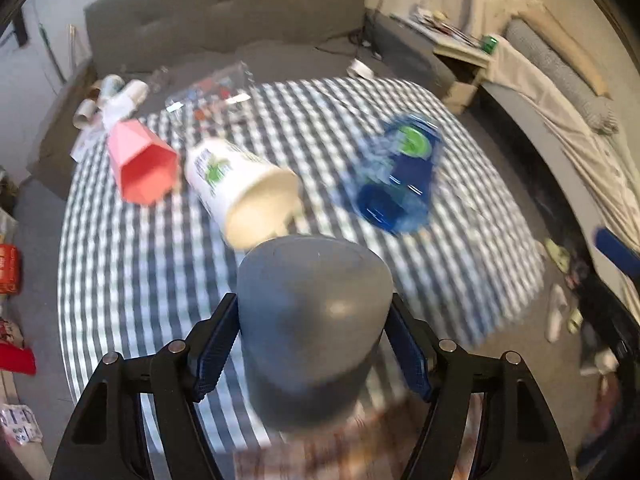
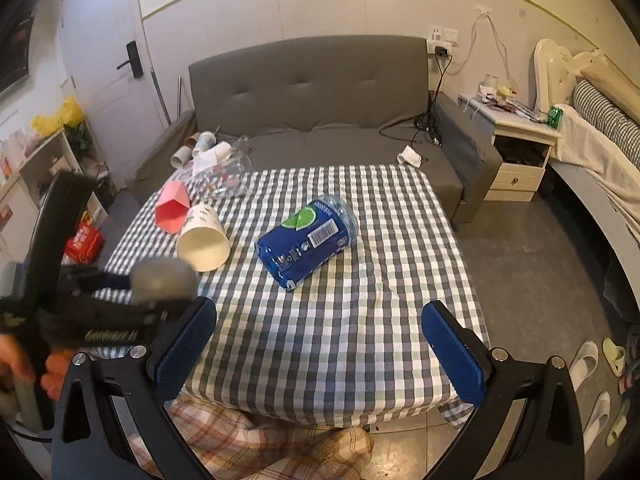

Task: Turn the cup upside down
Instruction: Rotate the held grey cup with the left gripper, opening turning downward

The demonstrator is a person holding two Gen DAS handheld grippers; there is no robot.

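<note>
My left gripper point(image 1: 314, 340) is shut on a grey cup point(image 1: 312, 320), its closed bottom toward the camera, held above the near edge of the checkered table point(image 1: 140, 272). The view is blurred by motion. In the right wrist view the grey cup point(image 2: 162, 278) and the left gripper holding it show at the left, above the table's left corner. My right gripper point(image 2: 320, 344) is open and empty over the table's near edge. A white paper cup point(image 1: 244, 192) point(image 2: 202, 236), a pink faceted cup point(image 1: 142, 164) point(image 2: 172, 210) and a blue cup point(image 1: 400, 176) point(image 2: 308, 236) lie on their sides.
A clear plastic container point(image 2: 224, 180) lies at the table's far left. Several cups point(image 2: 200, 150) sit on the grey sofa point(image 2: 308, 80) behind. A nightstand point(image 2: 520, 148) and a bed point(image 2: 600, 140) stand right. Slippers point(image 2: 592, 380) lie on the floor at right.
</note>
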